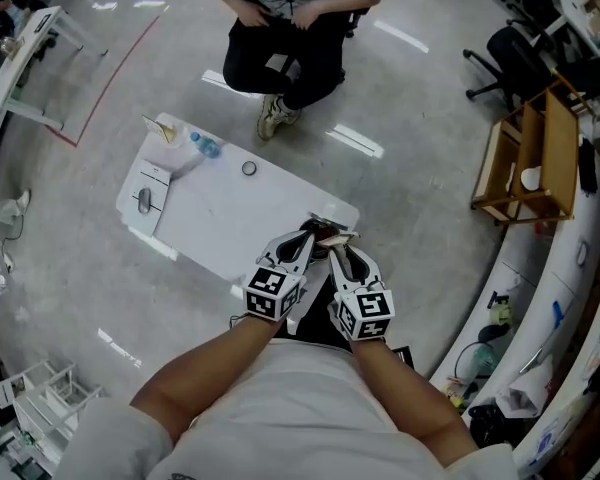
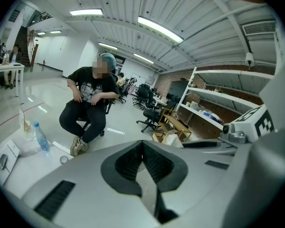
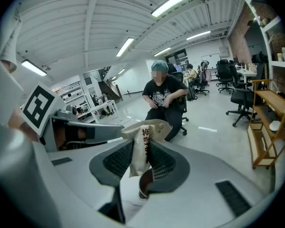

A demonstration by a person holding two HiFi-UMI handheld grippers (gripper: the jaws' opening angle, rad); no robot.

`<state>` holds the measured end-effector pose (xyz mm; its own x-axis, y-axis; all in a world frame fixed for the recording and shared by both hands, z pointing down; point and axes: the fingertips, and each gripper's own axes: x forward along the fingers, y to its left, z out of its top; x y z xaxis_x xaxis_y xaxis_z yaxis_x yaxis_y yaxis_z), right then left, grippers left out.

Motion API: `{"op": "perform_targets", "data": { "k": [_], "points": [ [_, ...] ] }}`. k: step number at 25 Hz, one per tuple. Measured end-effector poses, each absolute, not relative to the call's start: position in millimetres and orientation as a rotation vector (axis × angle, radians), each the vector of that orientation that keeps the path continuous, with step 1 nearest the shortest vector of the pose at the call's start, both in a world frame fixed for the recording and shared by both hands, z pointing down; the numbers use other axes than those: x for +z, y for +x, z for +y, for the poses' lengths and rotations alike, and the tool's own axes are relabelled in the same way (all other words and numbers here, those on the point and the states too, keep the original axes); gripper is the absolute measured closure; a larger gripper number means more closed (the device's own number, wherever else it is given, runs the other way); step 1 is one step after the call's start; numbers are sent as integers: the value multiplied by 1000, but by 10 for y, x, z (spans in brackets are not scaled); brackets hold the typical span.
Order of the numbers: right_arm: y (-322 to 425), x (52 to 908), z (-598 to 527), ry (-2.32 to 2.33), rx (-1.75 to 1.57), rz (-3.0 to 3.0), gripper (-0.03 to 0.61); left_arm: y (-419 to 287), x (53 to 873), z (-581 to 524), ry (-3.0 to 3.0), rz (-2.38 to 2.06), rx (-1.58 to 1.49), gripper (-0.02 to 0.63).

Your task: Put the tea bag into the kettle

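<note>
A beige tea bag packet with dark print stands upright between the pads of my right gripper, which is shut on it. In the head view the packet hangs over the near right corner of the white table, with my right gripper behind it. Close on its left is my left gripper. The pads of the left gripper meet at the tips with nothing between them. Under the right jaws shows a white rounded thing with a dark brown opening; I cannot tell what it is. No kettle is plainly in view.
A water bottle, a small ring, a paper bag and a flat white device lie at the table's far end. A person sits on a chair beyond it. A wooden shelf stands at the right.
</note>
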<state>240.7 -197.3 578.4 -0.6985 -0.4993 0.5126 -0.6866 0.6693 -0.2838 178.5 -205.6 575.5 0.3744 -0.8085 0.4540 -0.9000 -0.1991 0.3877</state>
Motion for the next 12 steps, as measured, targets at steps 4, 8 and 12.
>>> {"op": "perform_targets", "data": {
  "k": [4, 8, 12],
  "points": [
    [2391, 6053, -1952, 912, 674, -2446, 480, 1782, 5939, -1995, 2006, -1443, 204, 604],
    [2347, 6293, -1968, 879, 663, -2418, 480, 1766, 6156, -1979, 1983, -1430, 212, 604],
    [2278, 6568, -1929, 827, 656, -2388, 480, 1657, 6419, -2008, 1963, -1441, 241, 604]
  ]
}}
